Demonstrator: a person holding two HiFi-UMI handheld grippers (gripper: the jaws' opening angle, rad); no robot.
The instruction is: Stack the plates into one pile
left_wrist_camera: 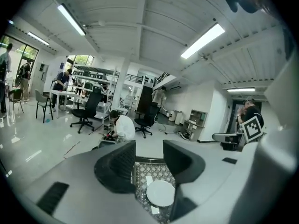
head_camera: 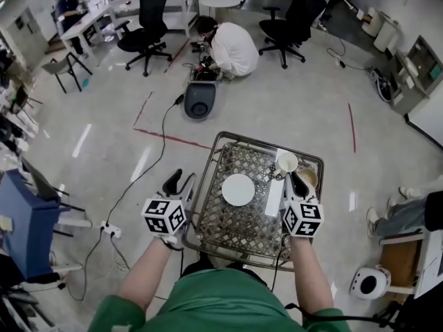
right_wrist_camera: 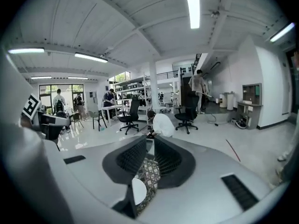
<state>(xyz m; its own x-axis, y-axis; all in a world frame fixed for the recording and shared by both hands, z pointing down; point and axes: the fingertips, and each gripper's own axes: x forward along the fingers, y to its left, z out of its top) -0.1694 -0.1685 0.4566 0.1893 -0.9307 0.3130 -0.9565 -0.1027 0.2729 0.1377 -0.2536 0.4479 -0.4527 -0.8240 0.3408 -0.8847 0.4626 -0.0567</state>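
Plate (head_camera: 238,189): white, flat at centre of table (head_camera: 208,220); no. in pile unclear. Left tool (head_camera: 178,184): jaws apart, empty, just beside table's left rim. Right tool (head_camera: 294,185): narrow gap, empty, near cup (head_camera: 286,162).

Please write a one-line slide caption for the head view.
Left gripper and right gripper hover at the sides of a patterned table with a white plate.

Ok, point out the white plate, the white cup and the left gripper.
white plate (head_camera: 238,189), head view, centre of its face.
white cup (head_camera: 286,162), head view, its open mouth.
left gripper (left_wrist_camera: 149,149), left gripper view, midway between its fingertips.
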